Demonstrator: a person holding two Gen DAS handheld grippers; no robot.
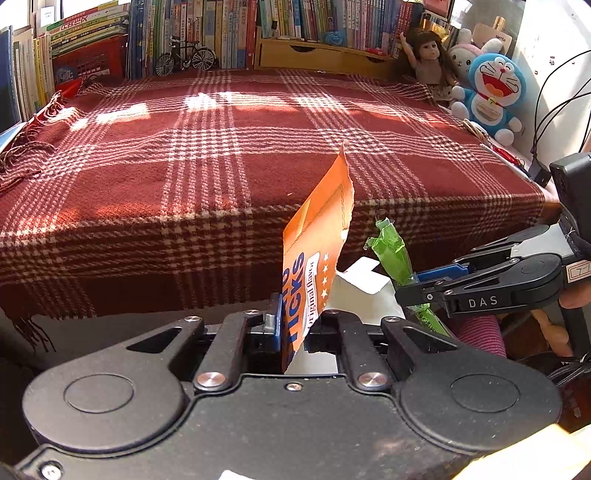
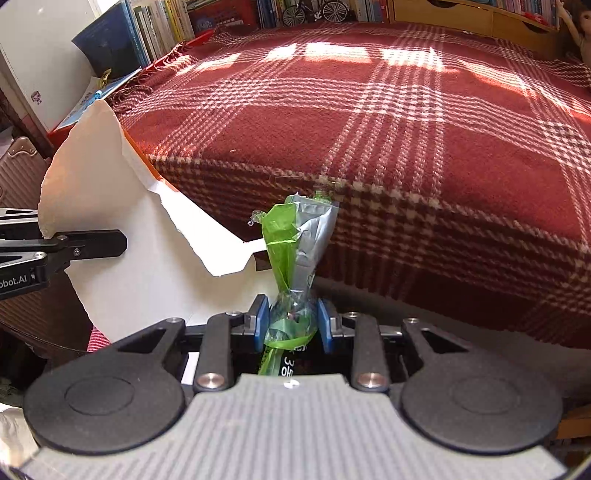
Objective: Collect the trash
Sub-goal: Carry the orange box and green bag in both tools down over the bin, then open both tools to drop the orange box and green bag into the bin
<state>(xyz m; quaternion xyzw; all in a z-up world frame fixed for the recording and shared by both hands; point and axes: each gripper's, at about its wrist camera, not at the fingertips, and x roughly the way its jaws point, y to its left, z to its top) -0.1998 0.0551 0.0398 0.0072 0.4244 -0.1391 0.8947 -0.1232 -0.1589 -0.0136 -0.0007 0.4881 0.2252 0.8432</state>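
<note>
Left gripper: my left gripper [image 1: 295,325] is clamped on a torn orange cardboard snack box [image 1: 317,236] with blue lettering; the card stands up between the blue pads, its white inner side facing right.
Same box, right view: I see its white inside [image 2: 122,236] and ragged torn edge, with the left gripper [image 2: 92,243] coming in from the left edge of the frame.
Right gripper: my right gripper [image 2: 291,325] is squeezed on a crumpled green and silver plastic wrapper [image 2: 295,243]; the wrapper is pinched at its waist and fans out above the pads.
Same wrapper, left view: the green wrapper [image 1: 391,251] sticks up from the right gripper [image 1: 417,291], which reaches in from the right, just beside the box.
Position: both pieces of trash are held in the air in front of the near edge of the surface, not resting on it.
Surface: a dark red plaid blanket [image 1: 229,155] with white checks covers it, with sun patches on the far half.
Background: rows of upright books [image 1: 207,33], a small black model bicycle [image 1: 184,57], a brown-haired doll [image 1: 428,59] and a blue and white cat plush toy [image 1: 491,92] at the far right.
Person: part of a hand [image 1: 576,295] shows behind the right gripper.
</note>
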